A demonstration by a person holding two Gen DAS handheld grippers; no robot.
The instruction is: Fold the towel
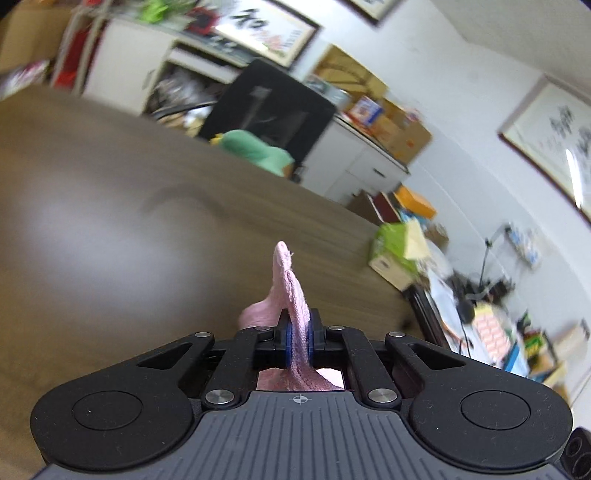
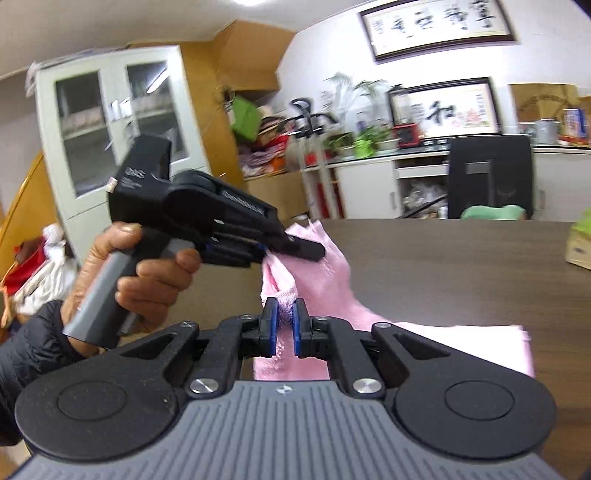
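Ribbed grey gripper housing, fingers (image 2: 283, 317) pinching fluffy pink towel (image 2: 325, 280)

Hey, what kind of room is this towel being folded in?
Probably a home office or a lived-in study: framed calligraphy on the wall, a black office chair behind a wooden table, and white cabinets topped with potted plants and clutter.

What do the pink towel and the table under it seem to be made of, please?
The towel: soft looped cotton terry, by its fuzzy weave and limp drape, though it could be microfibre. The table: brown wood-grain, probably laminate or veneer; fine streaks and a dull sheen show, solid wood not excluded.
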